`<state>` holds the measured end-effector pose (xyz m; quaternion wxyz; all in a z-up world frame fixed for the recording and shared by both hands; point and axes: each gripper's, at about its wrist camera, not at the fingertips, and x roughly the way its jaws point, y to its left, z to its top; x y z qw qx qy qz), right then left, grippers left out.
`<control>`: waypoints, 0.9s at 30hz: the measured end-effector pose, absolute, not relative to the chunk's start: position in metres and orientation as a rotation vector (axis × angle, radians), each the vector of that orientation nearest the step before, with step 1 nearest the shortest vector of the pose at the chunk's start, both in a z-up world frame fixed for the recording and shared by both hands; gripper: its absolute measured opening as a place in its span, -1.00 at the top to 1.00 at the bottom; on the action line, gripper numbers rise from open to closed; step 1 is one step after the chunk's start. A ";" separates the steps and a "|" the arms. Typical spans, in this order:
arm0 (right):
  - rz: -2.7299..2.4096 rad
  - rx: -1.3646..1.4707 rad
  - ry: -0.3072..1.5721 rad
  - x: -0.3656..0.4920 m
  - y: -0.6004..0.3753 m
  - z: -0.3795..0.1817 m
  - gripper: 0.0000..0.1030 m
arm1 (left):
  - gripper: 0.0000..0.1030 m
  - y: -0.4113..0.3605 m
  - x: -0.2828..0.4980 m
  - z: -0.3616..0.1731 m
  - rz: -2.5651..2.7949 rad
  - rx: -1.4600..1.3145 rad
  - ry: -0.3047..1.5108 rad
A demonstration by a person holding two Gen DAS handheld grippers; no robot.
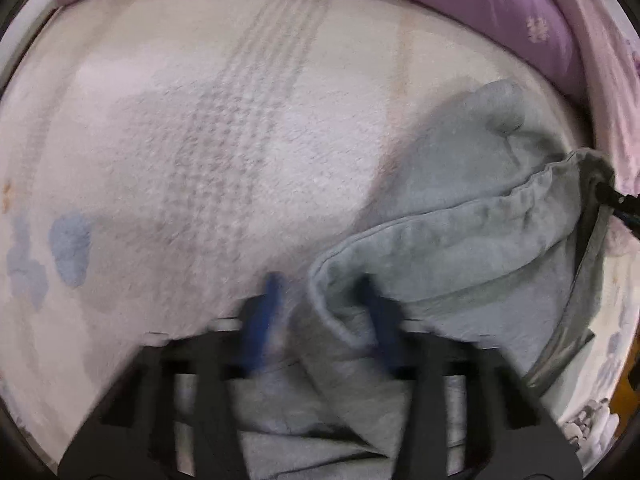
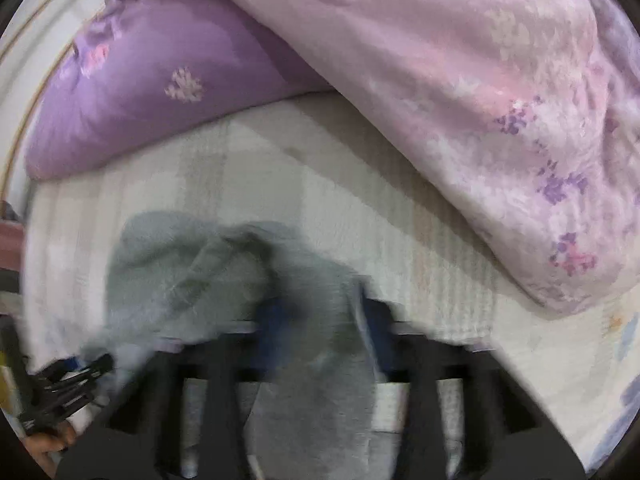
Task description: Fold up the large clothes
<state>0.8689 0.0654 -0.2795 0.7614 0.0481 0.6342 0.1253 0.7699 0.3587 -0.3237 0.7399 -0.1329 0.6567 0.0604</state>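
Pale quilted bed (image 1: 168, 152) fills both wrist views, and a grey-green garment (image 1: 460, 216) lies crumpled on it. Nearest, between the jaws of the left gripper (image 1: 320, 292), a hemmed edge of that garment runs down toward the camera; the blue fingers (image 1: 268, 312) stand close together with cloth pinched between them, so they look clamped on the garment. The right gripper (image 2: 320, 312) shows the same: grey cloth passes straight between its jaws and drapes down over the frame, the jaws drawn in on it. Both views are smeared, so the exact pad contact is hard to read.

Just beyond the left jaws the garment bunches into a thick roll with a seam, its far end stretching off to the right toward the other tool (image 1: 616, 200). Farther out lie a purple pillow (image 2: 132, 112) and a pink floral duvet (image 2: 480, 100).

Judging by this, the step in hand is gripping two points of one edge to lift and spread the garment. Next it needs pulling taut and laying flat before any fold.
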 end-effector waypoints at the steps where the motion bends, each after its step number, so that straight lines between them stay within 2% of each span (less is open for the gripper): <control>1: 0.285 0.087 1.356 0.864 0.063 -0.275 0.77 | 0.75 0.355 0.770 -0.320 0.129 -0.250 1.433; 2: 0.292 0.079 1.337 0.861 0.061 -0.271 0.78 | 0.81 0.352 0.769 -0.315 0.128 -0.212 1.422; 8: 0.378 0.215 1.178 0.810 0.024 -0.218 0.80 | 0.85 0.361 0.735 -0.247 0.076 -0.254 1.196; 11: 0.410 0.244 1.102 0.767 0.003 -0.193 0.81 | 0.85 0.362 0.700 -0.214 0.075 -0.219 1.102; 15: 0.427 0.376 1.093 0.689 -0.044 -0.178 0.81 | 0.84 0.347 0.630 -0.189 0.029 -0.224 1.012; 19: 0.393 0.324 1.211 0.621 -0.067 -0.198 0.80 | 0.81 0.320 0.575 -0.211 -0.013 -0.205 1.063; 22: 0.327 0.338 1.373 0.585 -0.081 -0.241 0.70 | 0.74 0.320 0.543 -0.255 -0.005 -0.251 1.229; 25: 0.300 0.346 1.424 0.569 -0.093 -0.255 0.59 | 0.50 0.319 0.525 -0.265 -0.016 -0.279 1.271; 26: 0.302 0.350 1.422 0.569 -0.095 -0.252 0.41 | 0.41 0.321 0.523 -0.262 -0.013 -0.292 1.262; 27: 0.301 0.349 1.415 0.569 -0.096 -0.247 0.36 | 0.35 0.325 0.521 -0.254 -0.014 -0.321 1.239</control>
